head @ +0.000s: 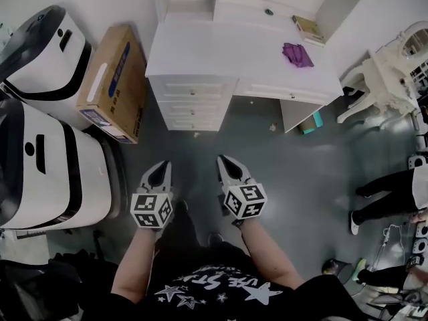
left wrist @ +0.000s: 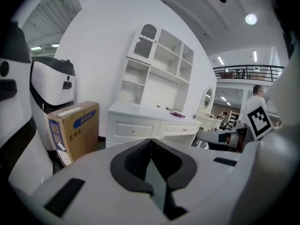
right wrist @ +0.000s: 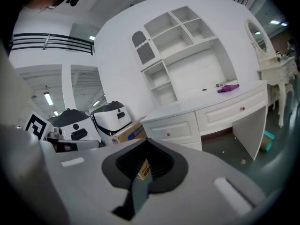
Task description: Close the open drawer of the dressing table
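Note:
The white dressing table (head: 221, 52) stands at the top of the head view, some way ahead of both grippers. Its left stack of drawers (head: 190, 89) and the wide drawer (head: 287, 92) over the knee space all look flush with the front. My left gripper (head: 162, 165) and right gripper (head: 224, 159) hang side by side above the grey floor, pointing at the table. Both are shut with nothing between the jaws. In the left gripper view the left gripper's (left wrist: 151, 140) tips meet below the drawers (left wrist: 133, 130). The right gripper (right wrist: 146, 142) faces the drawer fronts (right wrist: 173, 130) from the right.
A purple cloth (head: 297, 54) and a small book (head: 308, 29) lie on the tabletop. A cardboard box (head: 114, 79) leans left of the table, beside two big white machines (head: 40, 52) (head: 47, 166). A white stool (head: 381, 79) and another person's legs (head: 381, 196) are at the right.

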Demonstrator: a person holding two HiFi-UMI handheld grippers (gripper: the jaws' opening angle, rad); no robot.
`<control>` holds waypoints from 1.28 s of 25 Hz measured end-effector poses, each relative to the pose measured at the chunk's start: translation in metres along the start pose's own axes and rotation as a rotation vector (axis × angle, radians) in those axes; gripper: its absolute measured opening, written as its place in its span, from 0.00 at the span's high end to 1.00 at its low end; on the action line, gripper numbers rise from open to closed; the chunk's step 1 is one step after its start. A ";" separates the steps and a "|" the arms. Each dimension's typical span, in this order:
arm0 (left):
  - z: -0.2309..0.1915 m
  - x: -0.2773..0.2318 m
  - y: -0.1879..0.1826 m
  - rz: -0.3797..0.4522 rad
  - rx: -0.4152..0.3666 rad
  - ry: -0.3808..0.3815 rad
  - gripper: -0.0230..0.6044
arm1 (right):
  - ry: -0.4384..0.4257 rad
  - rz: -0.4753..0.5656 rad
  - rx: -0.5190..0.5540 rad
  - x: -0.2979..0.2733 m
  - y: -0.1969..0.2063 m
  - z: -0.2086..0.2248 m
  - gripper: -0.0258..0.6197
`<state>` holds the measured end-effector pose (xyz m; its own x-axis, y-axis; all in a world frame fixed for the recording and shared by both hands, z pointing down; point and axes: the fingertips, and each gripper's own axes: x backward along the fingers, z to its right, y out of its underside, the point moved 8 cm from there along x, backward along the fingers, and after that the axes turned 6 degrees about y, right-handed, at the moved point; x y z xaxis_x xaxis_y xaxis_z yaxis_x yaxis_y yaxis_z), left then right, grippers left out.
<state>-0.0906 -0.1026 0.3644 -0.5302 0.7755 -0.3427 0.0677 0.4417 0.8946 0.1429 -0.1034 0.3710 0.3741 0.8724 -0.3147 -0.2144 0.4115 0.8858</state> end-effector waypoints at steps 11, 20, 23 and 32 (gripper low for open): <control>0.101 0.079 0.020 0.104 -0.003 -0.093 0.95 | -0.089 0.001 0.041 0.112 0.016 0.009 0.96; 0.133 0.117 0.038 0.094 -0.011 -0.114 0.95 | -0.149 -0.035 0.085 0.142 0.034 -0.009 0.96; 0.135 0.120 0.046 0.093 0.003 -0.107 0.95 | -0.149 -0.044 0.120 0.147 0.041 -0.015 0.96; 0.153 0.140 0.081 0.084 0.033 -0.039 0.95 | -0.117 -0.091 0.152 0.187 0.073 -0.027 0.96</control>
<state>-0.0298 0.1113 0.3448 -0.4882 0.8270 -0.2788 0.1384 0.3887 0.9109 0.1727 0.0974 0.3678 0.4897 0.7933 -0.3617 -0.0394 0.4345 0.8998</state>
